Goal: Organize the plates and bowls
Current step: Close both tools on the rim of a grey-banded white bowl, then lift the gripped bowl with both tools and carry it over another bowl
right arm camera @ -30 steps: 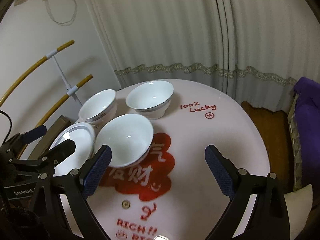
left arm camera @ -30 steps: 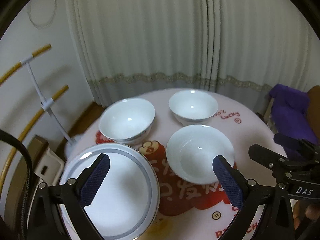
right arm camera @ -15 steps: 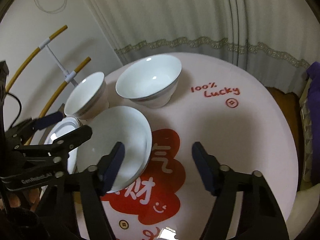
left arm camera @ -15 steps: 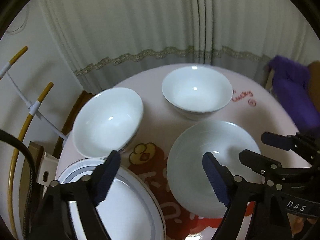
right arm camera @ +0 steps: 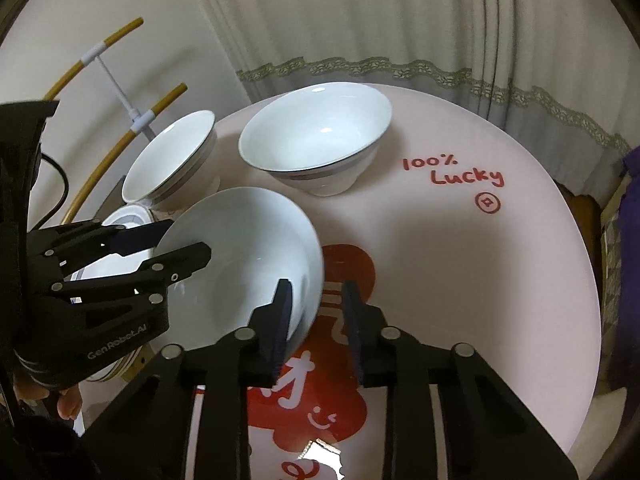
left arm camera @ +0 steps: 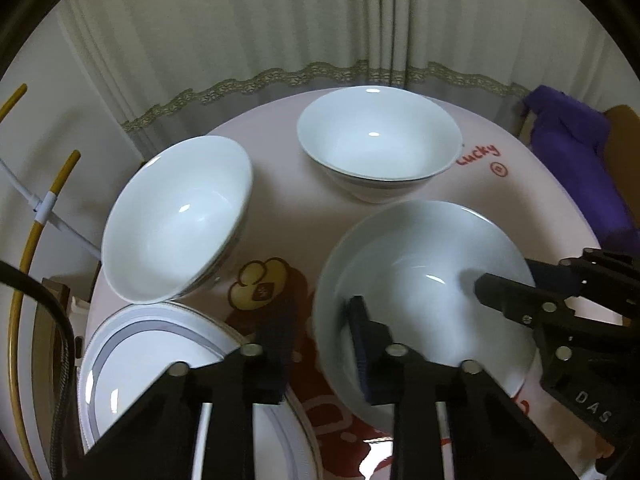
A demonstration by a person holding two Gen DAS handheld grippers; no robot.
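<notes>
Closing both sets of jaws over the last second has brought you onto opposite sides of the same shallow bowl (left arm camera: pixel 420 280). Your left gripper (left arm camera: pixel 320 344), wide open over the rimmed plate (left arm camera: pixel 132 364) a second ago, now straddles the bowl's left rim: one pad inside, one outside, clamped on the wall. Your right gripper (right arm camera: pixel 314 312) has closed likewise on the bowl's right rim, one pad inside and one outside.

The shallow bowl sits on the red print of the round table (right arm camera: pixel 460 260), just beside the rimmed plate. Two deeper bowls stand behind it: the left deep bowl (left arm camera: pixel 176 224) near the plate and the far deep bowl (left arm camera: pixel 380 144) toward the curtain.

Judged from this, you hold a two-sided grip, ready to lift. Raise both hands evenly; uneven lift could tilt the bowl or let a rim slip.
</notes>
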